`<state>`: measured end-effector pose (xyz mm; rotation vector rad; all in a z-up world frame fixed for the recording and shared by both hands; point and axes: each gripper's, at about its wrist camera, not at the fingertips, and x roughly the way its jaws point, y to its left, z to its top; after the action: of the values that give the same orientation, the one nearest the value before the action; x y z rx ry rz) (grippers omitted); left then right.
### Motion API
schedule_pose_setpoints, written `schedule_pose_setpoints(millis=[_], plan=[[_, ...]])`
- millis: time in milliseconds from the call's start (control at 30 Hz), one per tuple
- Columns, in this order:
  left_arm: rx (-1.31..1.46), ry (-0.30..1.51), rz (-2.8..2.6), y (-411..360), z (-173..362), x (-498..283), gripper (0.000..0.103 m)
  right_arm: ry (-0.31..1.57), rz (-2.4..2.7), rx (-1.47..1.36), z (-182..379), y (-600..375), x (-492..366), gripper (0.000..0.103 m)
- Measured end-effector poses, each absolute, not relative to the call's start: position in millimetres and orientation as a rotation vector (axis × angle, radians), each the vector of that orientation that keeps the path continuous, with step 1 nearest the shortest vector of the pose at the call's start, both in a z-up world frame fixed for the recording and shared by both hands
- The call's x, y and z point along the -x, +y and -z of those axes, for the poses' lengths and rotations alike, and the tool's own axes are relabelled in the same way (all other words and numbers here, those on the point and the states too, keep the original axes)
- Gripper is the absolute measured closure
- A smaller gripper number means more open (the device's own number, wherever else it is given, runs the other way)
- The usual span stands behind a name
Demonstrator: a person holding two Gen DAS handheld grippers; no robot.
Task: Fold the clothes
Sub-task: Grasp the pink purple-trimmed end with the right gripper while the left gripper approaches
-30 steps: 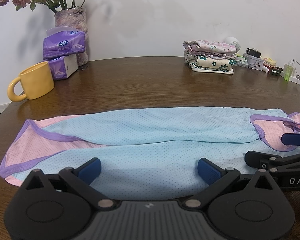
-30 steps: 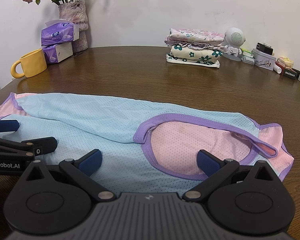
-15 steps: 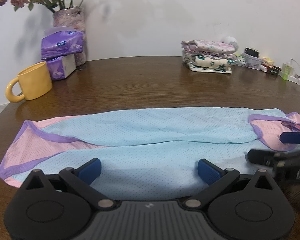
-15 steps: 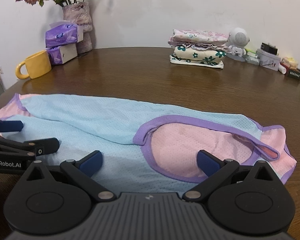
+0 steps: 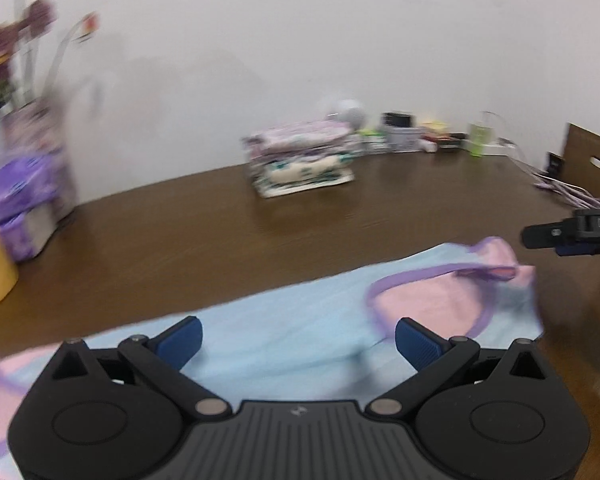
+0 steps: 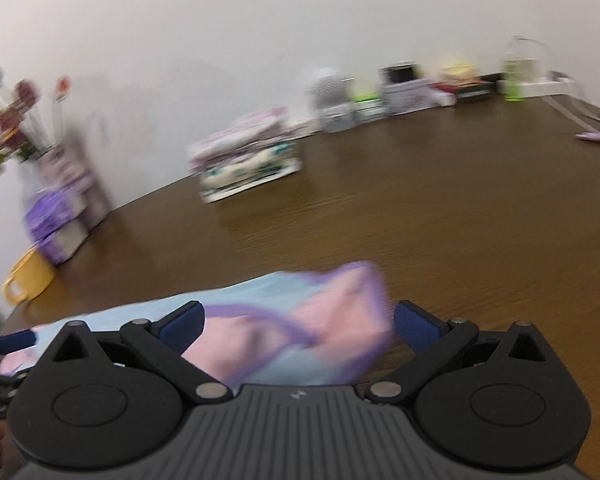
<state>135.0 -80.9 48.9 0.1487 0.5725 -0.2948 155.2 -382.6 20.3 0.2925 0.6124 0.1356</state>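
We are seeing a brown table [image 5: 340, 216] by a white wall; both frames are blurring. Left gripper [image 5: 298, 340] and right gripper [image 6: 298, 326] are hovering spread, seemingly above the garment [image 5: 300, 320].

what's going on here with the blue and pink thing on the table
A person holds a two-finger gripper in each hand over a light blue and pink garment lying on a brown wooden table. The left gripper and right gripper both have their jaws wide open, gripping nothing. A stack of folded clothes sits further back. The frames are motion-blurred.
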Motion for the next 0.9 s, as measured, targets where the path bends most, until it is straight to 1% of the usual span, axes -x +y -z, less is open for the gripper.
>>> schedule_pose_setpoints(millis=[167,300,367,400,433,467,633,667,767,900], plan=[[-0.164,0.576,0.395,-136.7,-51.7,-158.2,0.002,0.613,-0.119,-0.327,-12.1,-416.2,-168.5,0.001],[-0.171,0.591,0.457,-178.8,-47.5,-176.9,0.012,0.637,-0.157,-0.385,-5.3,-428.4,-182.7,0.006],[-0.156,0.597,0.489,-194.4,-43.9,-183.7,0.014,0.652,-0.178,-0.407,-2.4,-431.5,-186.8,0.012],[-0.148,0.599,0.506,-202.1,-42.1,-187.0,0.018,0.659,-0.188,-0.416,-1.0,-432.5,-187.7,0.014],[-0.149,0.604,0.518,-208.9,-39.8,-189.7,0.021,0.664,-0.197,-0.427,0.9,-433.8,-188.5,0.020],[-0.151,0.608,0.531,-215.5,-37.5,-192.3,0.024,0.668,-0.206,-0.438,2.8,-435.0,-189.3,0.025],[-0.204,0.615,0.563,-239.6,-24.0,-195.4,0.037,0.681,-0.243,-0.476,9.5,-439.3,-191.0,0.031],[-0.217,0.616,0.567,-242.4,-21.5,-194.7,0.041,0.680,-0.251,-0.484,10.3,-439.0,-190.6,0.034],[-0.221,0.635,0.579,-244.6,-14.6,-195.3,0.047,0.673,-0.270,-0.494,13.5,-437.4,-188.1,0.045],[-0.222,0.629,0.580,-244.5,-11.0,-194.9,0.048,0.659,-0.284,-0.503,16.3,-432.7,-183.4,0.053]])
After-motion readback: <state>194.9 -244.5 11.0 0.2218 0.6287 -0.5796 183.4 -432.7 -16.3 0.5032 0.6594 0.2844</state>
